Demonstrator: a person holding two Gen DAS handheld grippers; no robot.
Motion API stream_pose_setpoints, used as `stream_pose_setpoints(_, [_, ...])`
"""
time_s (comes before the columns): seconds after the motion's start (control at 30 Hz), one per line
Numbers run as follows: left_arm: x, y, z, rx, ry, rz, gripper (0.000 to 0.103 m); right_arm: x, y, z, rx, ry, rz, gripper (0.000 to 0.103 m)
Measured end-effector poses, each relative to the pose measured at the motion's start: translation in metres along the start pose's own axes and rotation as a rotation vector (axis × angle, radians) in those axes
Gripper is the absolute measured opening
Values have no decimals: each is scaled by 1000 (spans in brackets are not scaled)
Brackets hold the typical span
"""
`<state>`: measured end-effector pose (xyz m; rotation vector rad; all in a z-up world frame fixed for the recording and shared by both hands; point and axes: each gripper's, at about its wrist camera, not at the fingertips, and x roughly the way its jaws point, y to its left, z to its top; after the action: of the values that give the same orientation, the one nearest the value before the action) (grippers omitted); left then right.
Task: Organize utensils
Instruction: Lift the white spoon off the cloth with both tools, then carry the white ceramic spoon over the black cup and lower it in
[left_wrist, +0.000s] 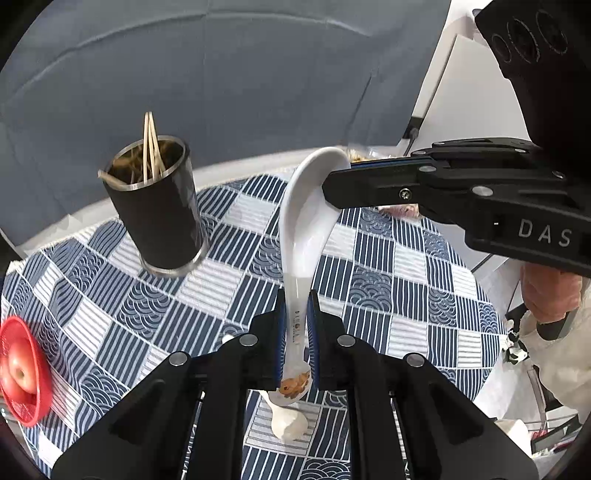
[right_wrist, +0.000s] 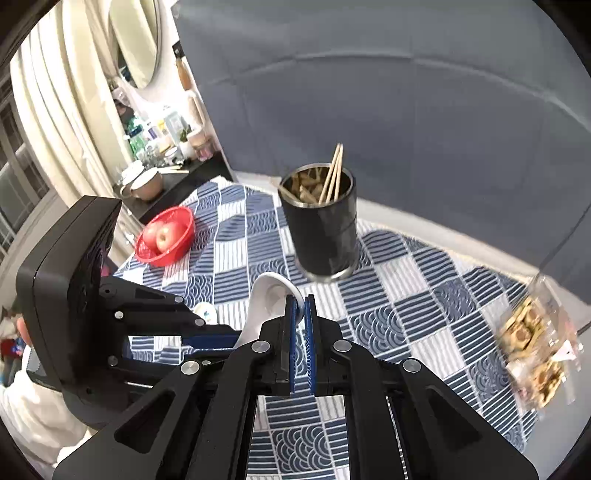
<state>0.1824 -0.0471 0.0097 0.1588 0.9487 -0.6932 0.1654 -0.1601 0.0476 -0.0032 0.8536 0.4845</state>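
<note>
A white ceramic soup spoon is held in the air above the table by both grippers. My left gripper is shut on its handle. My right gripper is shut on the rim of its bowl; it also shows in the left wrist view, coming in from the right. A black metal utensil holder with wooden chopsticks stands on the blue-and-white checked cloth, beyond the spoon. It also shows in the right wrist view. A second white spoon lies on the cloth under my left gripper.
A red basket with apples sits at the table's left edge. A clear packet of snacks lies at the right. A grey sofa is behind the table. A shelf with cups and bottles stands at the far left.
</note>
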Motion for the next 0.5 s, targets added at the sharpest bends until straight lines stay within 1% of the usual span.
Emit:
stream_pose_setpoints(0.13, [-12, 1, 18, 49, -24, 22, 11, -18, 3, 20, -41, -36, -37, 4])
stream_pose_setpoints(0.2, [-17, 5, 28, 50, -32, 0, 11, -25, 3, 29, -39, -54, -51, 4])
stream_pose_setpoints(0.27, [-21, 10, 39, 62, -42, -2, 11, -29, 2, 40, -31, -69, -61, 4])
stream_pose_setpoints(0.5, [-30, 31, 76, 140, -57, -26, 11, -33, 3, 77, 11, -125, -121, 4])
